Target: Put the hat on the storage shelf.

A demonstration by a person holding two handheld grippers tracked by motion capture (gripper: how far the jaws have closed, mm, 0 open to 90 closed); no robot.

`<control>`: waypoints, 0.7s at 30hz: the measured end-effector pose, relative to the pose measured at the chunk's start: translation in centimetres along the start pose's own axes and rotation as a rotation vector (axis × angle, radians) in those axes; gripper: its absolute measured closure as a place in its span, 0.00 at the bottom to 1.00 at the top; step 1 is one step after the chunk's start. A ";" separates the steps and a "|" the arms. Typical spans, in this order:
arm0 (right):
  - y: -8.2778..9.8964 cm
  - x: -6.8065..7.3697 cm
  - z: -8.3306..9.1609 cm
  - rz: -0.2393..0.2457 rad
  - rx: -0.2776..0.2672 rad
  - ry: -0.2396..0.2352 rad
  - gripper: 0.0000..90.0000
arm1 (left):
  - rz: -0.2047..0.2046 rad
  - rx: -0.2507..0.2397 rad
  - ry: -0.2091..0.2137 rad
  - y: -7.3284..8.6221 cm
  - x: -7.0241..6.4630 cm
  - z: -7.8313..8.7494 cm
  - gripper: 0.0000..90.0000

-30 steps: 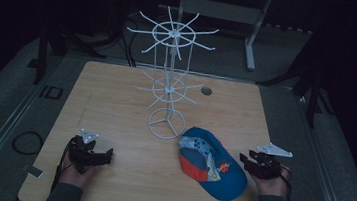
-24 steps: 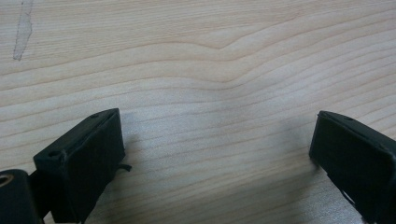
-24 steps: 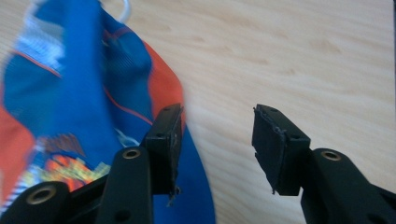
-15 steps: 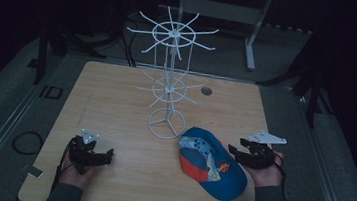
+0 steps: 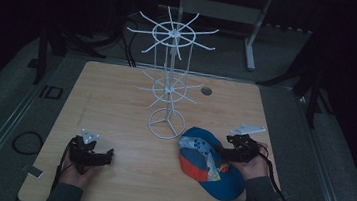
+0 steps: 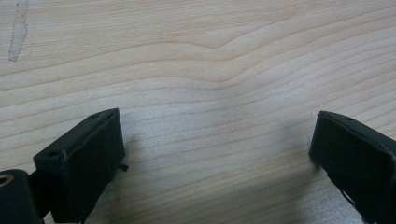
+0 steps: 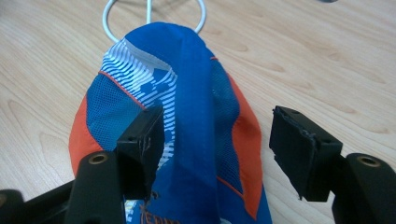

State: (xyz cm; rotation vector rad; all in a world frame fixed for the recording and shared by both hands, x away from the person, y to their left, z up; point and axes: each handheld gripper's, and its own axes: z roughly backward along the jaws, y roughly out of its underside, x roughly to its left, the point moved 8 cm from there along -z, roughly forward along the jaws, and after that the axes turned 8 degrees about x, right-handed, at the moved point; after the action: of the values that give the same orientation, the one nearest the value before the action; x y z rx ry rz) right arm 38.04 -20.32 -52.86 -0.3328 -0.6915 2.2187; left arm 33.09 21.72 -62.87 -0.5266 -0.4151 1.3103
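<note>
The blue and orange cloth cap [image 7: 187,140] lies on the light wooden table [image 5: 129,120], near the white wire rack [image 5: 169,84]. The right gripper [image 7: 215,144] is wide open around its raised fold. Squeeze gently in the middle. The left gripper [image 6: 215,154] rests open, holding nothing.

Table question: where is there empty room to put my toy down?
The table's far left corner is bare, and so is the front middle between the left gripper and the blue cap. It's crowded around the white wire rack's base, the cap and the right gripper.
</note>
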 end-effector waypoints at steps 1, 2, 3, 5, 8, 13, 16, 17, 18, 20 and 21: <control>0.0 0.0 0.0 0.000 0.000 0.000 0.39 | 0.000 0.000 0.000 0.0 0.0 0.0 0.04; -0.1 0.1 -0.2 0.001 0.008 -0.002 0.39 | 0.000 0.000 0.000 0.0 0.0 0.0 0.04; -0.3 0.1 -0.6 0.011 0.024 -0.006 0.39 | 0.000 0.000 0.001 0.0 0.0 0.0 0.04; -0.4 0.2 -0.9 0.013 0.035 -0.009 0.39 | -0.001 -0.001 0.001 0.0 0.0 0.0 0.04; -0.7 0.3 -2.0 0.021 0.073 -0.016 0.41 | -0.002 -0.001 0.002 0.0 0.0 0.0 0.04; -0.9 0.5 -3.0 0.043 0.116 -0.022 0.44 | -0.002 -0.001 0.002 0.0 0.0 0.0 0.04; -1.1 0.5 -3.8 0.043 0.154 -0.023 0.45 | -0.002 -0.002 0.003 0.0 0.0 0.0 0.04; -1.2 0.5 -4.1 0.046 0.168 -0.022 0.45 | -0.002 -0.001 0.003 0.0 0.0 0.0 0.04; -1.2 0.6 -4.3 0.049 0.180 -0.025 0.45 | -0.002 -0.001 0.003 0.0 0.0 0.0 0.04; -1.3 0.6 -4.5 0.050 0.194 -0.029 0.45 | -0.001 -0.001 0.004 0.0 -0.1 0.0 0.04; -1.4 0.6 -4.7 0.046 0.205 -0.033 0.46 | -0.002 -0.001 0.005 0.0 -0.1 0.0 0.04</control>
State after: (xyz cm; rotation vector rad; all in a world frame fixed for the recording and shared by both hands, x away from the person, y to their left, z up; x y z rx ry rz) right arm 40.52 -17.36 -55.93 -0.2104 -0.4726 2.3194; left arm 33.09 21.65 -62.87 -0.5303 -0.4125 1.3068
